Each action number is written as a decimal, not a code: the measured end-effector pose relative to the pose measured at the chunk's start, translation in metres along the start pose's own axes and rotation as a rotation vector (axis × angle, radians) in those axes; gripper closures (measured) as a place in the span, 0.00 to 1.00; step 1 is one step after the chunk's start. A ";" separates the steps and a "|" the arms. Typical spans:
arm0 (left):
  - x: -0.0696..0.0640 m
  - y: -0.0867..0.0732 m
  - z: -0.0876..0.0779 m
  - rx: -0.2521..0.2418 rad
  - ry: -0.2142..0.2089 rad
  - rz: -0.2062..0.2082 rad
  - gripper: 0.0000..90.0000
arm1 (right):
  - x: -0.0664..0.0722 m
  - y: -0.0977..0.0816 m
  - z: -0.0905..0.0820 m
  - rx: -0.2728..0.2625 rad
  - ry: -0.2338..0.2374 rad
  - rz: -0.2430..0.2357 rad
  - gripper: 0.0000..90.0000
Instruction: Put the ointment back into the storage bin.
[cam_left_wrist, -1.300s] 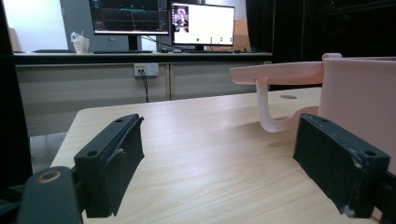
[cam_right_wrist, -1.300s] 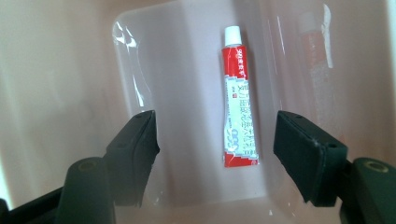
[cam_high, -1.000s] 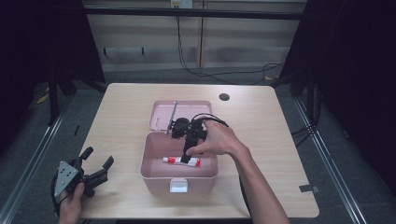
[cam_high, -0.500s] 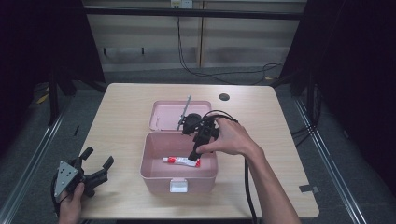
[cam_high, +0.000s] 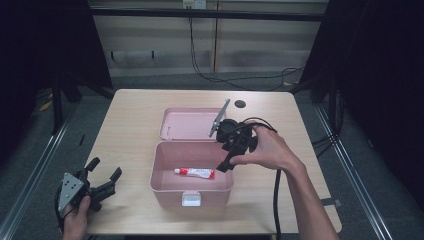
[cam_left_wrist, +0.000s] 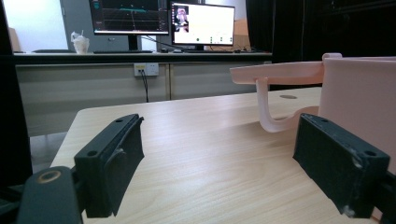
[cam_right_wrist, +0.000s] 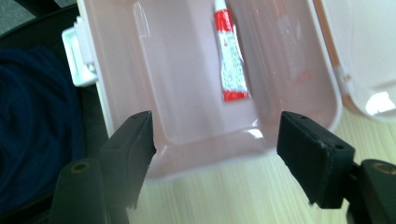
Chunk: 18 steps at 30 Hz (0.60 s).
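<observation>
A pink box (cam_high: 169, 194) stands open at mid-table, its lid (cam_high: 187, 124) laid back behind it. A red and white tube (cam_high: 195, 173) lies flat on the box floor. My right gripper (cam_high: 225, 161) hangs above the box's right wall with its jaws pointing down toward the interior; they have just been opening and hold nothing. In the right gripper view the tube (cam_right_wrist: 231, 60) lies well beyond the spread jaws of the right gripper (cam_right_wrist: 217, 154). My left gripper (cam_high: 104, 168) rests open at the table's front left corner, with the box wall (cam_left_wrist: 359, 93) to its right.
A white latch (cam_high: 191, 200) sits on the box's front wall. A dark round hole (cam_high: 240, 104) marks the tabletop behind the lid. The right gripper's cable (cam_high: 276, 200) runs along the forearm. Bare wood lies left of the box.
My right gripper has risen and moved right, from over the box's middle to above its right wall. The tube stays lying in the box. The left gripper has not moved.
</observation>
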<state>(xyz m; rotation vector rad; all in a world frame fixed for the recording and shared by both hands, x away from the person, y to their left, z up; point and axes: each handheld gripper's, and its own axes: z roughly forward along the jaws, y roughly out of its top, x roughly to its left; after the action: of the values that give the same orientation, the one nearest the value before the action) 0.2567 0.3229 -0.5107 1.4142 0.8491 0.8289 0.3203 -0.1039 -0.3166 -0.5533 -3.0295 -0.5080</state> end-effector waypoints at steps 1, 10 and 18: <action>0.000 0.000 0.000 0.000 0.000 0.000 0.17 | 0.000 -0.003 -0.002 -0.001 -0.007 0.005 0.30; 0.000 0.000 0.000 0.000 0.000 0.001 0.17 | 0.000 -0.027 -0.015 0.002 -0.033 0.026 0.28; 0.000 0.000 0.000 0.000 0.001 0.001 0.17 | 0.000 -0.053 -0.019 -0.008 -0.047 0.058 0.27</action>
<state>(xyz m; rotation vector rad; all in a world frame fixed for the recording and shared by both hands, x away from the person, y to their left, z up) 0.2567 0.3230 -0.5108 1.4145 0.8490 0.8303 0.3011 -0.1571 -0.3148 -0.6614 -3.0463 -0.5119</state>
